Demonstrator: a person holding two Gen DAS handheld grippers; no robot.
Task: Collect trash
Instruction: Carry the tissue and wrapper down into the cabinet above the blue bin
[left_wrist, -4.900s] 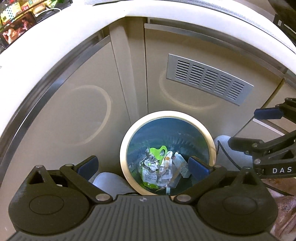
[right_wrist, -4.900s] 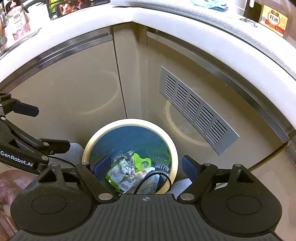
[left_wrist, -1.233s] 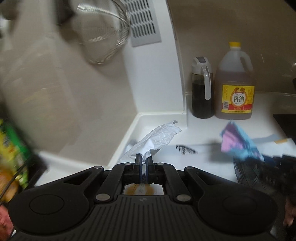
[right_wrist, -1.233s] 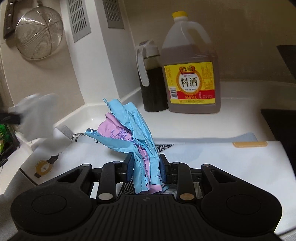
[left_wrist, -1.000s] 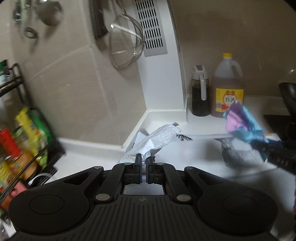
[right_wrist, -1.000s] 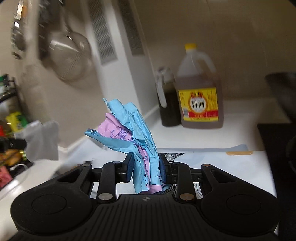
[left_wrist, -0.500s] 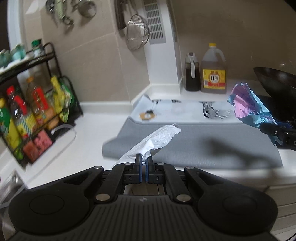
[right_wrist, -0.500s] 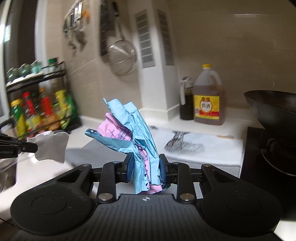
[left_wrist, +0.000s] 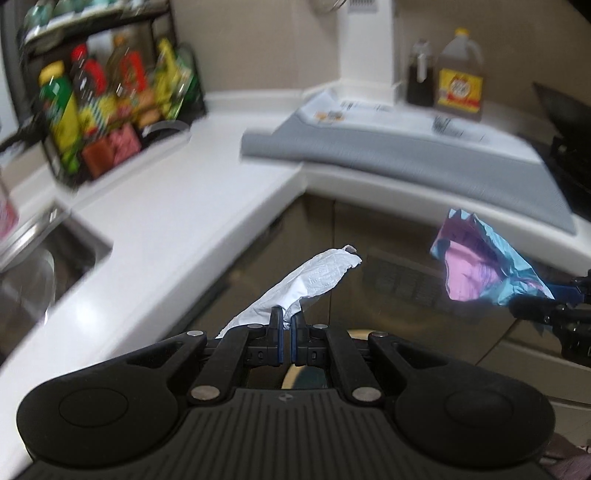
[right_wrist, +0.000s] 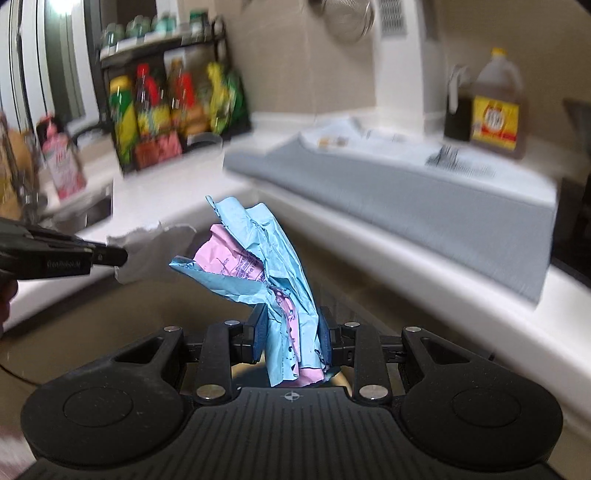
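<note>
We tilt both grippers downward in front of the white bench (left_wrist: 177, 206). Our left gripper (left_wrist: 286, 325) has its fingers pressed together on a crumpled white paper scrap (left_wrist: 314, 282). Our right gripper (right_wrist: 291, 332) pinches a crumpled blue-and-pink wrapper (right_wrist: 258, 266), held upright just beside the left.

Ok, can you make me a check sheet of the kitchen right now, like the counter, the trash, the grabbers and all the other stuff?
Surface: white countertop with a grey mat.
Job's things: white crumpled tissue; blue and pink wrapper.
Clutter: bottle rack, yellow-label jug, dark dispenser bottle.
Grippers: left gripper shut on the tissue; right gripper shut on the wrapper.
Cables: nothing seen.
Surroundings: sink, beige cabinet doors below the counter, dark wok.
</note>
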